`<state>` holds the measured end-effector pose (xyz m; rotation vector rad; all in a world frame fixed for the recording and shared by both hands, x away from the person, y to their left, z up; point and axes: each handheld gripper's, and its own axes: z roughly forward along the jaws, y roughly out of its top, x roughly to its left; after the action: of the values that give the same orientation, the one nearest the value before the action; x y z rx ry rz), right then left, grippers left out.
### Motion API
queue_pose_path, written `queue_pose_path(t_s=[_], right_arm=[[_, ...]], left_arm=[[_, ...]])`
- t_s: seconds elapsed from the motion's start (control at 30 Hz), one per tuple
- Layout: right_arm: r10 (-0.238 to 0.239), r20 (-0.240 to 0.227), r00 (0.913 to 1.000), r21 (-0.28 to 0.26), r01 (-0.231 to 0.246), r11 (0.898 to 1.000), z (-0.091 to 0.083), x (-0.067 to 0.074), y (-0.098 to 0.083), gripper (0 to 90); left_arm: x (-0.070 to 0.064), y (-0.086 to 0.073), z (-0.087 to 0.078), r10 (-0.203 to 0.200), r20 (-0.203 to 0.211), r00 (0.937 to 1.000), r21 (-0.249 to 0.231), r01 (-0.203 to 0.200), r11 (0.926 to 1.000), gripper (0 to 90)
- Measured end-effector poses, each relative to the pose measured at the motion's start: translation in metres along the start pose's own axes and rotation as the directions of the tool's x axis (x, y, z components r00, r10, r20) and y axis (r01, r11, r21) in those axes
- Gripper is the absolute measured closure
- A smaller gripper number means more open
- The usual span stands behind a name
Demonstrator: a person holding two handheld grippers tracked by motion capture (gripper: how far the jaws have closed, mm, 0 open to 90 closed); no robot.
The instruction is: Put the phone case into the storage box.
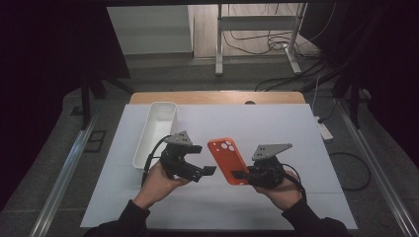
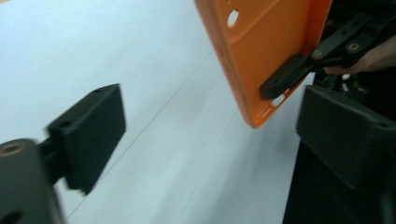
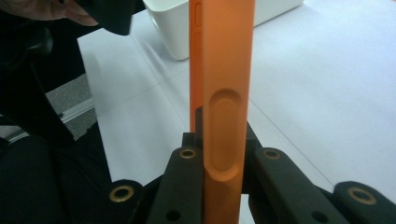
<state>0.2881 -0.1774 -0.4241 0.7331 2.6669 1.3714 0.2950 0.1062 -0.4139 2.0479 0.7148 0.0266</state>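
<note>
Partly hidden between right gripper pads: orange phone case's lower end.

**Black grippers, dark sleeves**

Both hands emerge from dark long sleeves. The left gripper and right gripper are black, each topped by a grey three-cornered plate and trailing a black cable. The left one's fingers end in blocky matte pads. Brass-coloured rivets dot the right gripper's black linkage bars.
</note>
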Motion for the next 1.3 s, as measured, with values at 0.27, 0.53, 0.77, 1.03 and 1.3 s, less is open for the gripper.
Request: queue_pose_path(t_s=[0.27,0.53,0.77,1.03,1.3], right_arm=[[0.011,0.030,0.9995,-0.004,-0.011,1.000,-0.001,-0.002,-0.001,84.4],[0.003,0.075,0.9972,-0.019,-0.002,1.000,-0.001,-0.001,-0.001,84.4],[-0.021,0.080,0.9966,-0.012,0.022,1.000,0.003,0.007,0.001,84.4],[-0.048,0.082,0.9955,0.000,0.048,0.999,0.008,0.015,0.002,84.3],[-0.074,0.100,0.9922,0.019,0.072,0.997,0.011,0.020,0.003,84.3]], left_arm=[[0.003,-0.003,0.000,-0.008,-0.075,0.9971,0.025,0.010,0.9996,1.2],[0.004,-0.004,0.001,-0.043,-0.124,0.9914,0.034,0.047,0.9983,0.0],[0.001,-0.002,0.004,-0.046,-0.074,0.9962,0.041,0.049,0.9980,0.0],[-0.006,0.002,0.004,-0.031,-0.048,0.9984,0.045,0.033,0.9984,15.8],[-0.004,0.002,0.003,-0.081,-0.021,0.9965,0.070,0.082,0.9941,49.4]])
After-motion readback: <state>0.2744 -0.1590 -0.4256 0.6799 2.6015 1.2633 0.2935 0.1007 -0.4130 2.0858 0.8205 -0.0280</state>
